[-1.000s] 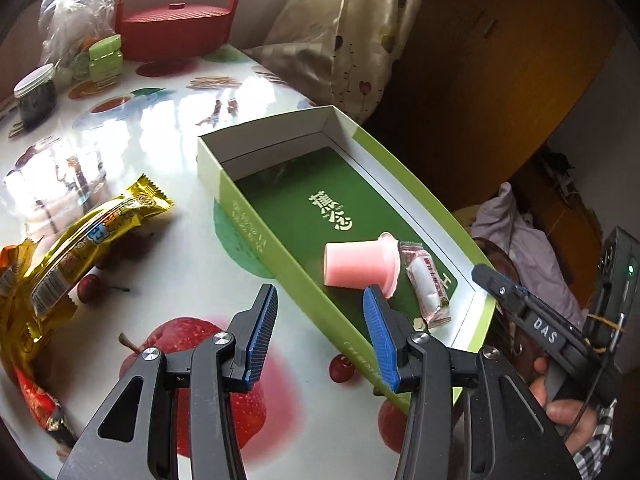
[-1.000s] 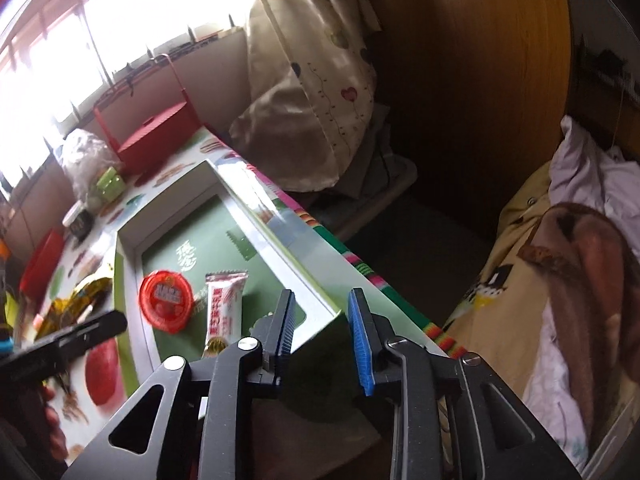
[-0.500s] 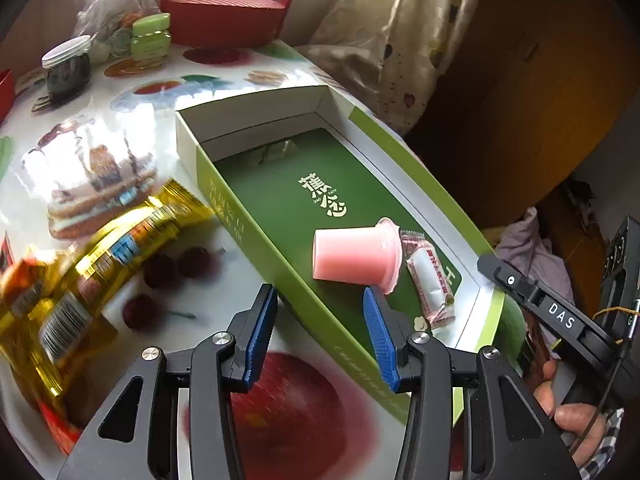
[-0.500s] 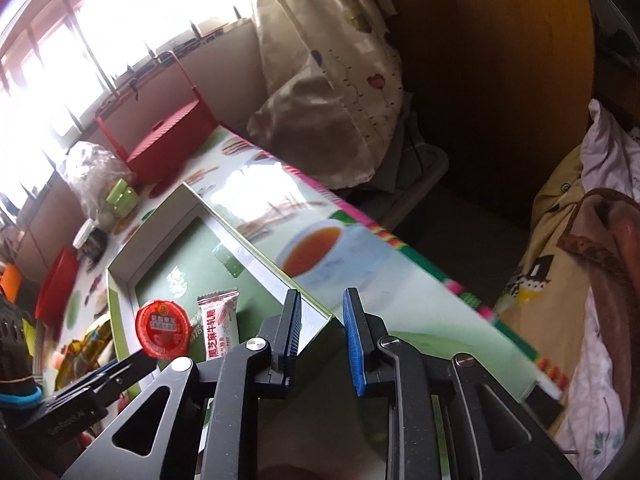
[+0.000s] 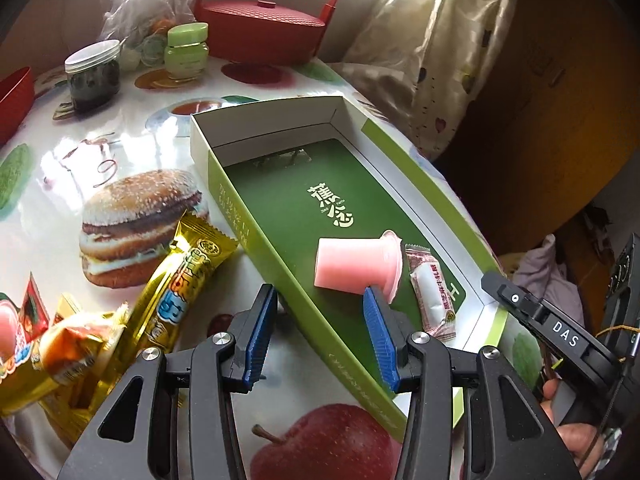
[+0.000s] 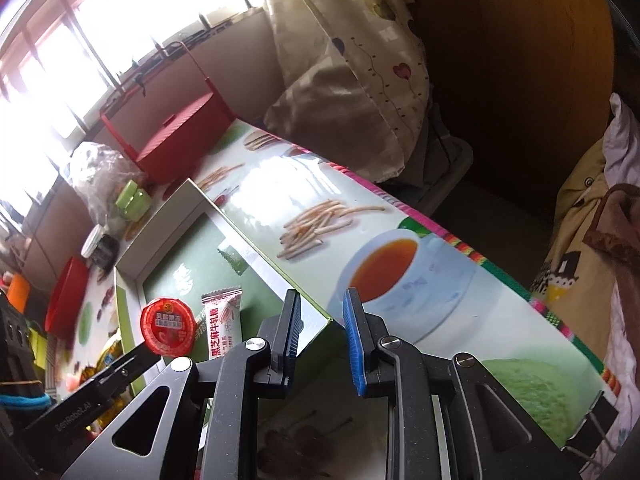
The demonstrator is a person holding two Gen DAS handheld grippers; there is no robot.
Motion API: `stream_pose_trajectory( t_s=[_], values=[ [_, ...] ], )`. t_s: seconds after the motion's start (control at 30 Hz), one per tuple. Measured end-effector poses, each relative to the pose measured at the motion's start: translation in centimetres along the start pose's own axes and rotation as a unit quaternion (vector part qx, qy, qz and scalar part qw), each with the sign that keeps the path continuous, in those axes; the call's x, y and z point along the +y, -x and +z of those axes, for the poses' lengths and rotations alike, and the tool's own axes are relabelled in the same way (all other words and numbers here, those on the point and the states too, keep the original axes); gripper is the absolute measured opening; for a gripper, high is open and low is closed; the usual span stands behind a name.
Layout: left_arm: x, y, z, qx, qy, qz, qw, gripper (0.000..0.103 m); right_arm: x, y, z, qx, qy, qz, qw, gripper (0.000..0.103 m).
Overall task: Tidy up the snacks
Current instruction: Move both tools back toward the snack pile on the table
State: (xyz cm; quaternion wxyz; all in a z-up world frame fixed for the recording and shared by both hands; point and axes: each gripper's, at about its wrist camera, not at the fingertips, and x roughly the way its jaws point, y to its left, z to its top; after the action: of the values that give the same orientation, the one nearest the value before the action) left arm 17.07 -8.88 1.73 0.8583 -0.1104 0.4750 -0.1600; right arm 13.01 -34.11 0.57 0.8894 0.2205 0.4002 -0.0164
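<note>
the left wrist view looks down and forward from close above the counter (image 5: pixel 132 148), along the green box (image 5: pixel 280 216). the right wrist view sits low at the box's near corner (image 6: pixel 320 320), tilted, facing the window. both share the box interior (pink jelly cup (image 5: pixel 356 266) (image 6: pixel 168 328) and nougat candy (image 5: pixel 430 292) (image 6: pixel 224 324)).

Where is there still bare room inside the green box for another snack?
The green box is bare across its far half, from the white back wall to the printed logo. The near end is crowded: the pink jelly cup lies on its side beside the wrapped candy. Left of the box, the gold snack bar and other wrappers fill the table.
</note>
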Motion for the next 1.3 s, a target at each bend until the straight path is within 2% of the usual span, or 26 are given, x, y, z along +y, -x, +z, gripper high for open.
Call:
stream_pose_trajectory(
  t_s=[0.17,0.3,0.53,0.7,0.97,1.13,1.3],
  values=[
    [0.4,0.3,0.5,-0.01,0.011,0.003,0.9999,0.046,0.8,-0.5,0.0,0.001,-0.004,0.005,1.0,0.021],
    [0.0,1.4,0.2,-0.017,-0.003,0.01,0.9998,0.046,1.0,-0.2,-0.1,-0.006,0.007,0.01,1.0,0.021],
    [-0.7,4.7,-0.9,-0.044,-0.021,0.008,0.9988,0.046,2.9,2.4,-0.5,-0.042,0.062,0.0,0.997,0.024],
    [0.3,7.7,-2.3,-0.069,-0.018,0.016,0.9973,0.046,4.3,4.1,-1.3,-0.049,0.087,0.005,0.995,0.025],
    [3.4,11.5,-4.6,-0.093,0.0,0.037,0.995,0.046,7.6,5.7,-3.7,-0.042,0.145,0.052,0.987,0.027],
    [6.1,12.8,-6.3,-0.095,0.023,0.056,0.9936,0.046,10.3,5.0,-5.8,-0.016,0.189,0.099,0.977,0.027],
    [9.1,14.0,-8.0,-0.101,0.046,0.072,0.9912,0.046,13.0,4.2,-7.6,0.007,0.229,0.116,0.967,0.029]
  ],
)
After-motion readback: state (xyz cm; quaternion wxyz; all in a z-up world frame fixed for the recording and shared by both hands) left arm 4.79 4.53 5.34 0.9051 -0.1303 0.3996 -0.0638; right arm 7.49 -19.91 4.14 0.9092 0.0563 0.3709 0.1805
